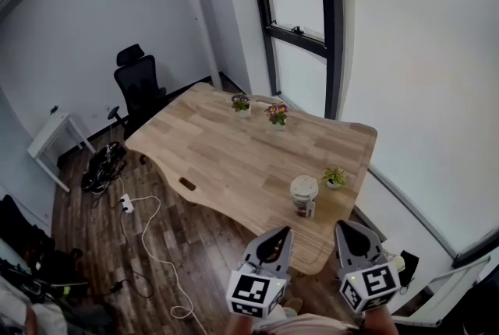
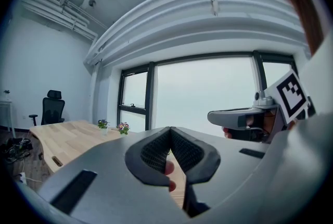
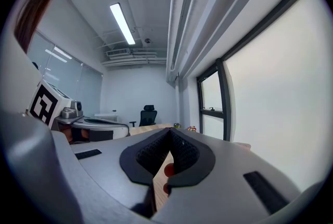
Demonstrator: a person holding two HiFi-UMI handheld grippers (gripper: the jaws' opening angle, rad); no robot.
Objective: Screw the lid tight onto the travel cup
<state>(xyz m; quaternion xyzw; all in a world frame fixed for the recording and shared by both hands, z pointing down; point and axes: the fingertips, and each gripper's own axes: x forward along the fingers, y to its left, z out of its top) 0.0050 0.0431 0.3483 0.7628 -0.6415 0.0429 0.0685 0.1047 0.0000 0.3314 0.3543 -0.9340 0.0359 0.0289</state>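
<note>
The travel cup [image 1: 304,201] stands upright near the front right corner of the wooden table [image 1: 226,146], with a pale round lid [image 1: 304,187] resting on top. Both grippers hover side by side in front of the table edge, short of the cup and not touching it. My left gripper [image 1: 279,238] is shut and holds nothing; in its own view the dark pads [image 2: 156,152] meet at a point. My right gripper [image 1: 345,232] is also shut and empty, its pads [image 3: 182,152] pressed together. A small reddish patch shows below each pair of jaws.
Three small potted plants stand on the table: two at the far edge [image 1: 242,104] [image 1: 277,114], one beside the cup [image 1: 334,178]. A black office chair [image 1: 139,84], a white side table [image 1: 54,131] and a power strip with cable [image 1: 125,205] are to the left.
</note>
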